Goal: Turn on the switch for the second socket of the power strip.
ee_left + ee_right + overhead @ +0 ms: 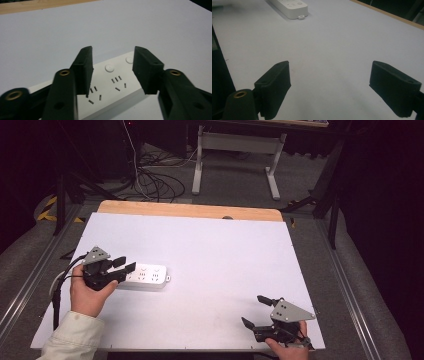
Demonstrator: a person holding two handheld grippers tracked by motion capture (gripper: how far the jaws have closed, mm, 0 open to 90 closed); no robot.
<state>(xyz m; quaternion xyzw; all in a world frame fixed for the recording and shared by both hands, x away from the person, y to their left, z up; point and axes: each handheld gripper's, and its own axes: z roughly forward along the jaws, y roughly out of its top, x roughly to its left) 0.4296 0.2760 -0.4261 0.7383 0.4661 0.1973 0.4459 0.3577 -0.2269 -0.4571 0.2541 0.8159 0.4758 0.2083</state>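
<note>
Right gripper (260,311): it is nearest to the person, at the near right corner of the tabletop (225,245). It is well apart from the power strip (146,276). Its jaws are spread wide and hold nothing. A hand (287,349) holds it from below.

Right gripper, its own view: the jaws (329,87) stand far from each other with bare tabletop (332,50) between them. The power strip (289,7) lies far ahead, up and to the left.

Left gripper (124,265): it is at the left end of the power strip, right over it. A hand (90,292) in a pale sleeve (75,335) holds it. Its jaws are parted, not squeezing yet.

Left gripper, its own view: the power strip (112,82) lies just below, showing in the gap between the jaws (113,72). The strip is wider than the gap. I cannot tell if a jaw touches it.

Power strip: white, flat on the tabletop, on the left side. Its long way runs left to right, from the left gripper toward the middle of the tabletop.

Nearer hand: the left one, by a lot.

What matters next: I think the left jaws are placed to reach the strip, while the right gripper would have far to go.

Far edge: a wood strip (190,211) lies past the power strip, then the floor with cables (155,182).
</note>
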